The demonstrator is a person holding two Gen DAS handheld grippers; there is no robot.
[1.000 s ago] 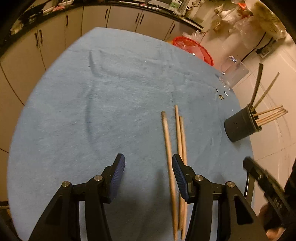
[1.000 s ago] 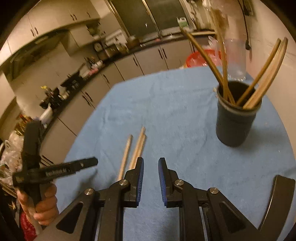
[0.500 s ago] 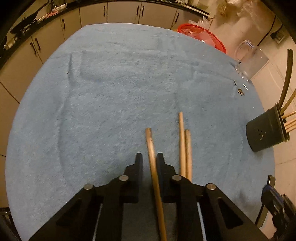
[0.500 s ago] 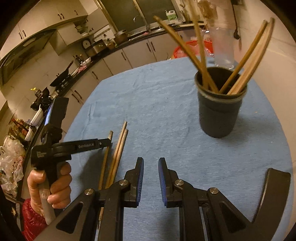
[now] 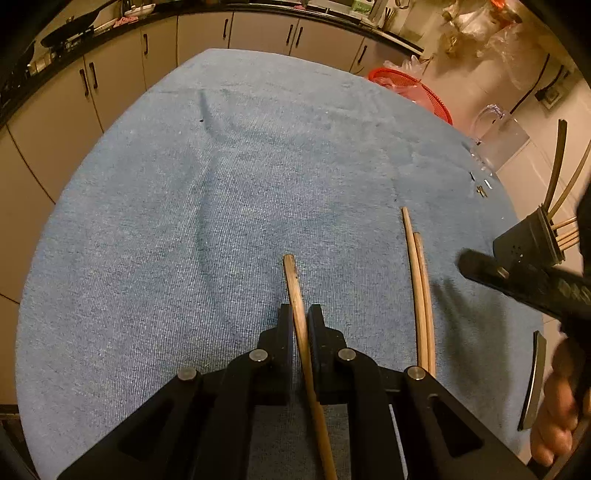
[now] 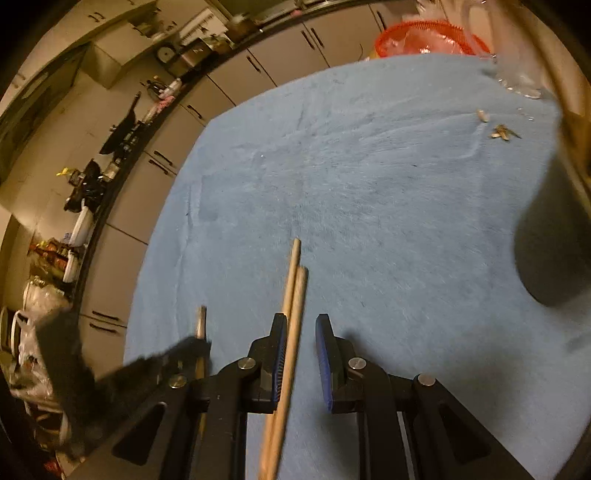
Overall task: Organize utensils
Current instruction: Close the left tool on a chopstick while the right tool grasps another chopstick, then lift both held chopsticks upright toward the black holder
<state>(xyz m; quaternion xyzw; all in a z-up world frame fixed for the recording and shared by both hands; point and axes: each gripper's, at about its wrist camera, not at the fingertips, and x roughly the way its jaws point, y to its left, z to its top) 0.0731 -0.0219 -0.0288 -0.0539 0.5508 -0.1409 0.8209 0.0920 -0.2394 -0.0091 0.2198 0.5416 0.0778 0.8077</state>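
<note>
Jaws of the left gripper (image 5: 300,317) are clenching a single wooden chopstick (image 5: 295,288) at the lower centre of the left wrist view, the pads pressing on both of its sides while its blunt tip is sticking out past them over the blue cloth (image 5: 221,184) covering the desk. Two more chopsticks (image 5: 419,295) are lying side by side on the cloth to the right of it, touching each other along most of their length, well apart from the held one. At the right edge of that frame a dark utensil holder (image 5: 524,245) is standing with several sticks and a dark handle leaning out of it, and the right gripper's black body, with a hand (image 5: 557,406) on it, is crossing in front of it. In the right wrist view, the right gripper (image 6: 300,332) is hanging low over the pair of chopsticks (image 6: 295,295), which are running up between its blue-padded jaws; those jaws are standing narrowly apart, the left pad is just beside the sticks and the right pad is clear of them, so nothing is being gripped. The left gripper is showing as a blurred black shape at the lower left of that frame, with the tip of its chopstick poking above it. A red basket (image 6: 424,35) is sitting beyond the far edge of the desk, and small scraps (image 6: 502,133) are lying on the cloth at the upper right.
</note>
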